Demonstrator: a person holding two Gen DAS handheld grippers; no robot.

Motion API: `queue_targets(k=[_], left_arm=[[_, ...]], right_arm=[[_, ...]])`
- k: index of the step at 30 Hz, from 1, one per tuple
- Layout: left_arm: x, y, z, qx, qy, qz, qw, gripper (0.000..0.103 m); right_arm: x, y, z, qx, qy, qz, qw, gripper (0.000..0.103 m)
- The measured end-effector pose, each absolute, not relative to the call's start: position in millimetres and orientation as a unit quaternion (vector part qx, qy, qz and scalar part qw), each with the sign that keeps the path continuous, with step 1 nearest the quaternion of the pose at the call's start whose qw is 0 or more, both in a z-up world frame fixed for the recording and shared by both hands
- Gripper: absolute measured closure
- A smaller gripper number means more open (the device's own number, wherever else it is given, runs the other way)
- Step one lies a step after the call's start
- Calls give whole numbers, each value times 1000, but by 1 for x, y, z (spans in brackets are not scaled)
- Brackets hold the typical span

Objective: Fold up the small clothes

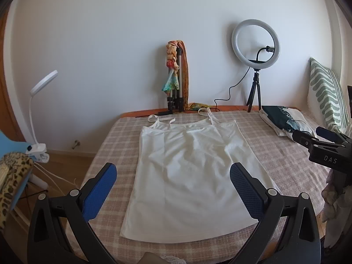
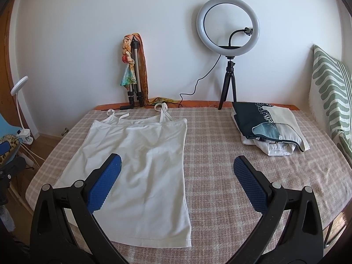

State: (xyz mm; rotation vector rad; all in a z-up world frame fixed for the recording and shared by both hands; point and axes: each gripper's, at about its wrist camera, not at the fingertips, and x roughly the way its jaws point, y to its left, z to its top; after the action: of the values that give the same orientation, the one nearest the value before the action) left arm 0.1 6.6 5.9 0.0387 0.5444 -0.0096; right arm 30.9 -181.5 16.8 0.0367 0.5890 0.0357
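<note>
Here, nearest: left gripper (image 1: 173,176) with blue-padded black jaws spread wide, gripping nothing, poised above the lower half of a white strappy cotton camisole (image 1: 187,171). Right gripper (image 2: 177,169) likewise wide apart and empty, straddling the camisole's (image 2: 140,165) right edge. Garment flat, unfolded, on the pink checked bedcover (image 2: 220,176). Farther right: folded clothes pile (image 2: 270,129).

A ring light (image 2: 228,26) on a small black tripod stands at the far edge of the checked bed (image 2: 220,154), by the white wall. Left of it a folded tripod draped with a colourful scarf (image 2: 133,66) leans upright. A striped green cushion (image 2: 330,92) rests far right; a white clip lamp (image 1: 38,114) stands left.
</note>
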Motion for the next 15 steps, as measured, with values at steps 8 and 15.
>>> queue_targets(k=[8, 15], left_arm=[[1, 7, 3, 27, 271, -6, 962, 1], [1, 7, 2, 29, 271, -5, 962, 1]], right_arm=[[31, -183, 17, 18, 290, 16, 957, 0], [30, -183, 15, 19, 290, 12, 957, 0]])
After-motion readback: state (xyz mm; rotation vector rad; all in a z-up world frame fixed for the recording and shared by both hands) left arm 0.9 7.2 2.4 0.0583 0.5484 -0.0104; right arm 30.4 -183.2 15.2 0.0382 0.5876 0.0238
